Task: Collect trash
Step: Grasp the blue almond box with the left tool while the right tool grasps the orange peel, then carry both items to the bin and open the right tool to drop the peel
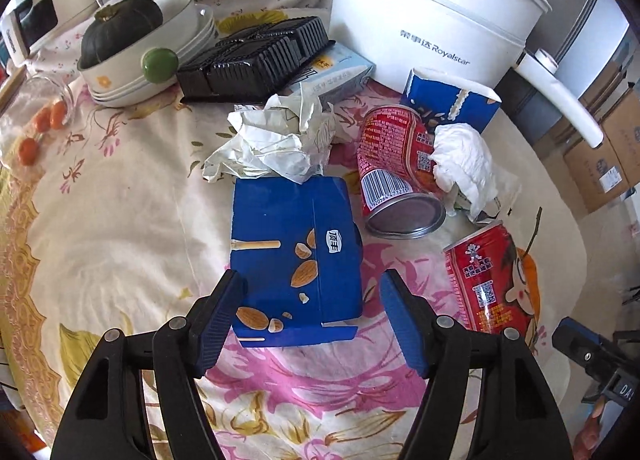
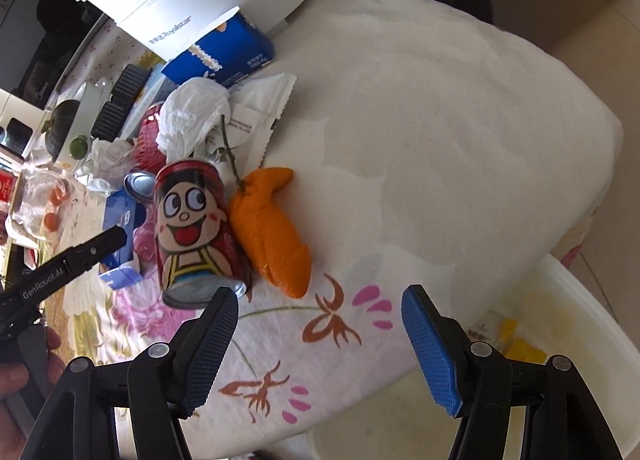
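Two claws hung over a floral-clothed bench [image 1: 120, 220] strewn with rubbish. The left claw [image 1: 312, 312] pointed steeply down with its jaws spread wide, and a flattened blue snack box [image 1: 292, 244] lay on the cloth directly ahead, its near end reaching in between the blue pads [image 1: 216, 324] — whether either pad touched the cardboard could not be told, and neither looked to press on it. Beyond the box sat a wad of crumpled paper [image 1: 272, 140], touching its far edge. To the right of that lay a red can [image 1: 392, 168] on its side, base toward the camera, with a white tissue [image 1: 464, 160] bunched against it and a torn blue carton [image 1: 452, 104] behind. A second red can [image 1: 484, 280] lay nearer the bench edge, just right of the left claw.

The right claw [image 2: 320, 340] also stood wide, with nothing between its fingers but bare cloth. That second can, showing a cartoon face [image 2: 196, 228], lay just beyond the right claw's left finger, apart from it. An orange peel [image 2: 272, 228] rested against the can's right side. A white bin [image 2: 568, 300] stood below the bench edge — at the lower right.
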A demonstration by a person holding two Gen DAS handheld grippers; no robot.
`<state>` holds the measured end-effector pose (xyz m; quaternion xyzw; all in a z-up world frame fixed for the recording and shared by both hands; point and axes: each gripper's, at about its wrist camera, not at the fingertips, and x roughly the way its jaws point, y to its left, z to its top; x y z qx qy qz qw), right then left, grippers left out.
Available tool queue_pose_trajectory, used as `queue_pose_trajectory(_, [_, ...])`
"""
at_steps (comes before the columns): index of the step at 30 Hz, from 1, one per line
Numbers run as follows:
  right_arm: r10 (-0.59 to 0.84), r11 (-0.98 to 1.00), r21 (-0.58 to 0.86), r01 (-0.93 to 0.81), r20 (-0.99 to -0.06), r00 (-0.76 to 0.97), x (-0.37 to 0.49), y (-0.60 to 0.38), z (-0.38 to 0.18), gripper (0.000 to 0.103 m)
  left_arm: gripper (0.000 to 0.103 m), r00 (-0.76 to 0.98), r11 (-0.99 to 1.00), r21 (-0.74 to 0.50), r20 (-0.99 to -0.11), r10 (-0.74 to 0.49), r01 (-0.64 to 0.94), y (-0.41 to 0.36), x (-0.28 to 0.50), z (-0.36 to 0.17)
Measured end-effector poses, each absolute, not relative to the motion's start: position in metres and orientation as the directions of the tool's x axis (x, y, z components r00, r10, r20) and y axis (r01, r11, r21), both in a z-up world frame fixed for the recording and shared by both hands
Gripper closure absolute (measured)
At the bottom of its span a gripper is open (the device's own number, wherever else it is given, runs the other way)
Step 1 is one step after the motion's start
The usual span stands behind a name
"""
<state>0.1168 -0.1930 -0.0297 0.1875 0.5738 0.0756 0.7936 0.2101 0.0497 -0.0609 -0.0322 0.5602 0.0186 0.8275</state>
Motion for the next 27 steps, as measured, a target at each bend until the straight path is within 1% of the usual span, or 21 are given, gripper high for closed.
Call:
queue_pose_trajectory(4, [0.291, 0.94, 0.334, 0.075, -0.894, 0.34, 0.132, -0.183, -0.033, 0.03, 0.029, 0.361, 0.996, 0.081, -0.928, 0.088, -0.034, 0.041, 0.213, -0.071])
queue_pose_trajectory(6, [0.287, 0.943, 0.327, 0.065, -0.895, 0.343, 0.138, -0.177, -0.035, 0.03, 0.028, 0.357, 0.995, 0.095, -0.928, 0.104, -0.044, 0.044, 0.214, -0.074])
queue_pose_trajectory(8, [0.286, 0.945, 0.323, 0.056, -0.897, 0.338, 0.143, -0.17, -0.038, 0.03, 0.028, 0.333, 0.996, 0.038, -0.941, 0.063, -0.08, 0.054, 0.216, -0.079])
queue_pose_trajectory(10, [0.28, 0.949, 0.313, 0.048, -0.9, 0.336, 0.148, -0.163, -0.042, 0.03, 0.028, 0.308, 0.989, -0.059, -0.951, -0.015, -0.135, 0.069, 0.217, -0.087])
queue_pose_trajectory(12, [0.272, 0.954, 0.299, 0.03, -0.902, 0.336, 0.151, -0.155, -0.045, 0.03, 0.028, 0.323, 0.973, -0.138, -0.944, -0.072, -0.185, 0.083, 0.216, -0.089])
queue_pose_trajectory(13, [0.261, 0.959, 0.283, 0.013, -0.901, 0.347, 0.151, -0.15, -0.045, 0.033, 0.03, 0.338, 0.967, -0.156, -0.938, -0.081, -0.201, 0.087, 0.215, -0.087])
queue_pose_trajectory(14, [0.267, 0.96, 0.281, -0.009, -0.9, 0.346, 0.152, -0.146, -0.045, 0.044, 0.034, 0.346, 0.964, -0.165, -0.934, -0.086, -0.208, 0.09, 0.215, -0.085])
queue_pose_trajectory(15, [0.273, 0.959, 0.283, -0.021, -0.901, 0.338, 0.152, -0.143, -0.046, 0.05, 0.034, 0.353, 0.963, -0.173, -0.931, -0.091, -0.207, 0.091, 0.214, -0.083])
queue_pose_trajectory(16, [0.277, 0.958, 0.286, -0.021, -0.902, 0.331, 0.151, -0.141, -0.046, 0.066, 0.034, 0.362, 0.961, -0.185, -0.927, -0.101, -0.206, 0.091, 0.212, -0.081])
queue_pose_trajectory(17, [0.301, 0.95, 0.311, -0.018, -0.901, 0.313, 0.15, -0.141, -0.047, 0.077, 0.034, 0.37, 0.958, -0.2, -0.922, -0.113, -0.206, 0.091, 0.211, -0.078])
queue_pose_trajectory(18, [0.324, 0.941, 0.337, -0.008, -0.897, 0.301, 0.149, -0.142, -0.047, 0.081, 0.034, 0.378, 0.953, -0.218, -0.917, -0.127, -0.209, 0.092, 0.209, -0.076])
queue_pose_trajectory(20, [0.331, 0.938, 0.347, 0.002, -0.894, 0.303, 0.143, -0.144, -0.043, 0.084, 0.034, 0.4, 0.938, -0.27, -0.901, -0.167, -0.217, 0.092, 0.204, -0.067])
queue_pose_trajectory(22, [0.348, 0.929, 0.37, 0.01, -0.884, 0.313, 0.137, -0.148, -0.037, 0.085, 0.034, 0.428, 0.927, -0.314, -0.881, -0.203, -0.206, 0.092, 0.199, -0.057])
queue_pose_trajectory(27, [0.382, 0.908, 0.419, 0.028, -0.852, 0.357, 0.122, -0.168, -0.017, 0.085, 0.034, 0.482, 0.922, -0.353, -0.843, -0.239, -0.16, 0.085, 0.186, -0.032])
